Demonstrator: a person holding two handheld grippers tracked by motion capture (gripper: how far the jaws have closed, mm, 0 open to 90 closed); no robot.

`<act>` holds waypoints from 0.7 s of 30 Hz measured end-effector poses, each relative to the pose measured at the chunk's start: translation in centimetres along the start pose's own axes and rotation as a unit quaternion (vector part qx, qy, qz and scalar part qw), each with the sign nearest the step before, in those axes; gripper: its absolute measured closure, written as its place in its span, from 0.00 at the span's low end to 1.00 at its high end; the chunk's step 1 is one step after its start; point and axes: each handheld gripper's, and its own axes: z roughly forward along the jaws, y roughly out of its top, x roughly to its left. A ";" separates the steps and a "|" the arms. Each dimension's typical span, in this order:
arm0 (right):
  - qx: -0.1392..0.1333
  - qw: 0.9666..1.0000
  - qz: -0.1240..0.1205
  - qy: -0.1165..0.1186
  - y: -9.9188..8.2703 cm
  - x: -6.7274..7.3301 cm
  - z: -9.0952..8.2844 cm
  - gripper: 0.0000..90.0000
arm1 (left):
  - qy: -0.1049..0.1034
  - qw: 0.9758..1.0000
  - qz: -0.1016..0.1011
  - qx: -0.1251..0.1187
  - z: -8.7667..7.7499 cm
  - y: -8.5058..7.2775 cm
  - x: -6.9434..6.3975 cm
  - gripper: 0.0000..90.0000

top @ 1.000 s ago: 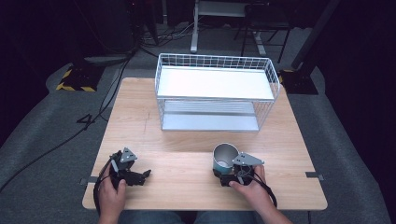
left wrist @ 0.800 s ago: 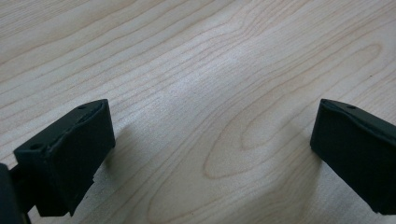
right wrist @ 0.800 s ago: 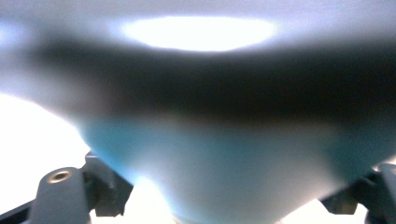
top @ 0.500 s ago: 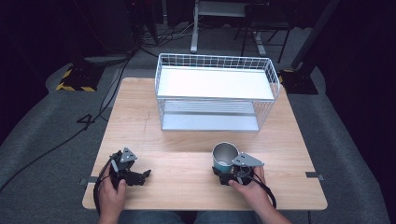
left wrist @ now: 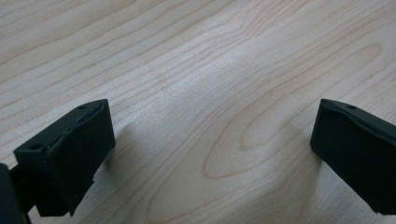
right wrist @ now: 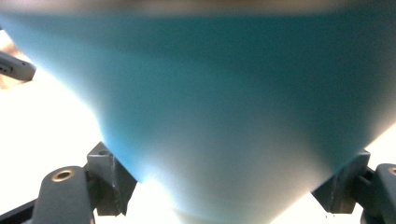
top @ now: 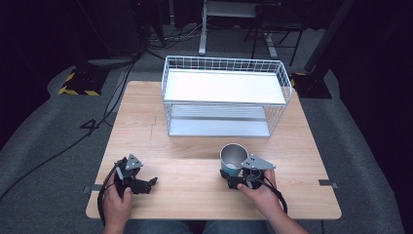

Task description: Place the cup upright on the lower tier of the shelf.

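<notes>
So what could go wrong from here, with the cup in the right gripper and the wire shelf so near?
1. The right gripper seems to grip the blue cup low on its wall, so the cup may tilt or slip if it is lifted.
2. The wire shelf stands just beyond the cup; a forward move could knock the rim against its wires.
3. The left gripper is open on the table and cannot steady the cup.

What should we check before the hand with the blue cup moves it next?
1. Right gripper has its jaws on both sides of the blue cup: ok.
2. Grip is tight enough to lift: cannot tell.
3. Cup is upright: ok.
4. Left gripper is open, holds nothing and is out of the way: ok.
5. Table between the cup and the wire rack is bare: ok.
6. Cup has something inside: cannot tell.
</notes>
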 end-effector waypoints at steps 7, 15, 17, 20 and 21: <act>-0.001 1.000 0.010 -0.005 1.4 -0.6 0.4 0.25 | 0.000 1.000 0.000 0.000 0.0 0.0 0.0 0.00; -0.003 0.999 0.030 -0.010 3.3 -1.6 1.4 0.25 | 0.000 1.000 0.001 -0.001 0.0 0.0 0.0 0.00; -0.004 0.999 0.032 -0.012 3.7 -1.9 1.7 0.25 | 0.000 1.000 0.000 -0.001 0.0 0.0 0.0 0.00; 0.000 0.999 0.037 -0.016 4.5 -2.4 2.3 0.25 | -0.001 1.000 0.000 0.000 0.0 0.0 0.0 0.00; -0.001 0.999 0.037 -0.018 4.7 -2.6 2.5 0.25 | 0.000 1.000 0.000 0.000 0.0 0.0 0.0 0.00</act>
